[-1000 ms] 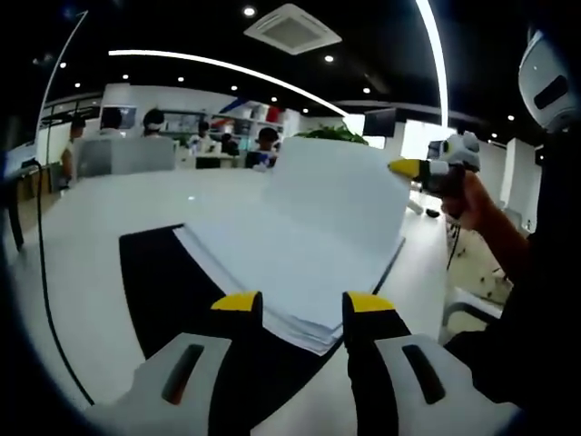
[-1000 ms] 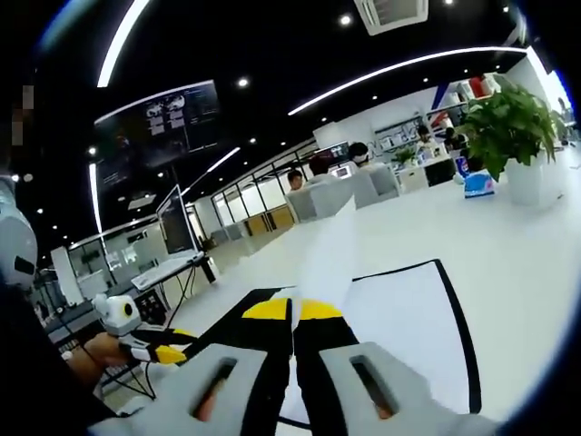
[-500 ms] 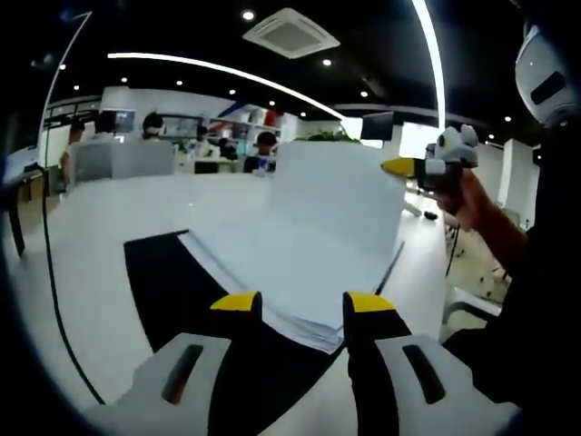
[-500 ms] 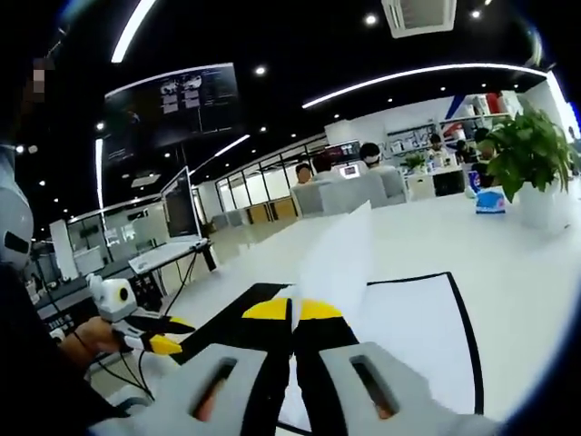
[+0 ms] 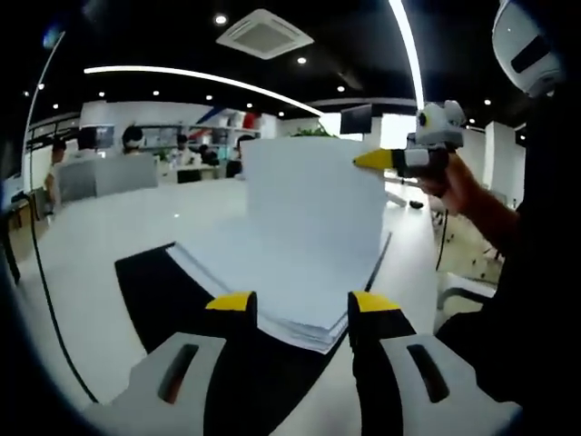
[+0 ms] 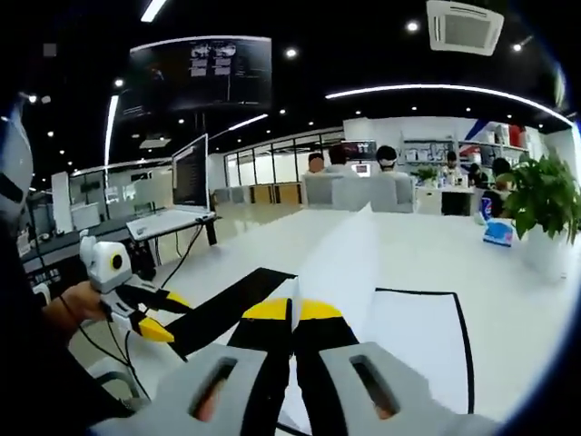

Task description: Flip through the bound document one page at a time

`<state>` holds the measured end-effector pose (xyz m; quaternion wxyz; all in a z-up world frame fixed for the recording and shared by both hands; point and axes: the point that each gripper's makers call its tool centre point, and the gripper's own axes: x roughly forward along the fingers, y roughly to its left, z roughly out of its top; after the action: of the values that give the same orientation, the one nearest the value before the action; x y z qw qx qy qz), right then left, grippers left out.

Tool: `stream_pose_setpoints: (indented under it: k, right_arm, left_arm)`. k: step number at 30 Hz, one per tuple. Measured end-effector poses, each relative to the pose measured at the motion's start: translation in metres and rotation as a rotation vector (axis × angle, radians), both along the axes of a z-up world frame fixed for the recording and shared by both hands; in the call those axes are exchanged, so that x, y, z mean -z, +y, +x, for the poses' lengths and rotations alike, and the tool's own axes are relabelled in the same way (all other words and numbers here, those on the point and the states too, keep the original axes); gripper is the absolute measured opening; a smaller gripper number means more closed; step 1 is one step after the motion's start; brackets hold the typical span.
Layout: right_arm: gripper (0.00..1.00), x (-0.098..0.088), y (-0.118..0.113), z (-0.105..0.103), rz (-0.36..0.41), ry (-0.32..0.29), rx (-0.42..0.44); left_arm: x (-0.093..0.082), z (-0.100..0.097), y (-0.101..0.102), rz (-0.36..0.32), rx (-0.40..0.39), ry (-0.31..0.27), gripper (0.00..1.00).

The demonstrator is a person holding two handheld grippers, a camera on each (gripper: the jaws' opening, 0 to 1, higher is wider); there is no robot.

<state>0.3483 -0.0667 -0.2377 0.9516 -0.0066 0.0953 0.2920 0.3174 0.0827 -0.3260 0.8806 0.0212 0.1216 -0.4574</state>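
Observation:
The bound document (image 5: pixel 272 286) lies open on a white table, a thick white stack on a black cover. One white page (image 5: pixel 313 213) stands lifted upright. In the left gripper view my right gripper (image 5: pixel 363 161) holds that page at its top right corner. In the right gripper view the same page (image 6: pixel 340 268) rises edge-on from my right gripper (image 6: pixel 292 311), which is shut on it. My left gripper (image 5: pixel 295 302) stands open just before the near edge of the stack, touching nothing. It appears again at the left of the right gripper view as the left gripper (image 6: pixel 154 318), held in a hand.
The white table (image 5: pixel 109 213) stretches far back. A potted plant (image 6: pixel 540 204) stands on it at the right. Several people sit at desks behind. A monitor (image 6: pixel 191 173) and another desk stand to the left.
The right gripper has raised the page higher and more upright. Both cameras shifted slightly; the left gripper stays open by the stack.

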Motion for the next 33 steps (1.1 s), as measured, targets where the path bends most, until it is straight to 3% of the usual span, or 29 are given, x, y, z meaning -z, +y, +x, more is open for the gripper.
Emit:
stream_pose_setpoints:
  k: [8, 17, 33]
  right_arm:
    - [0.01, 0.008, 0.018, 0.001, -0.104, -0.028, -0.003]
    - [0.01, 0.019, 0.04, -0.002, -0.162, -0.029, -0.032]
    - [0.01, 0.029, 0.054, -0.002, -0.166, 0.013, -0.075]
  left_arm:
    - [0.0, 0.0, 0.009, 0.01, 0.004, 0.001, 0.42]
    - [0.004, -0.005, 0.021, 0.014, -0.002, 0.012, 0.42]
    - [0.007, 0.001, 0.03, 0.0, -0.01, 0.02, 0.42]
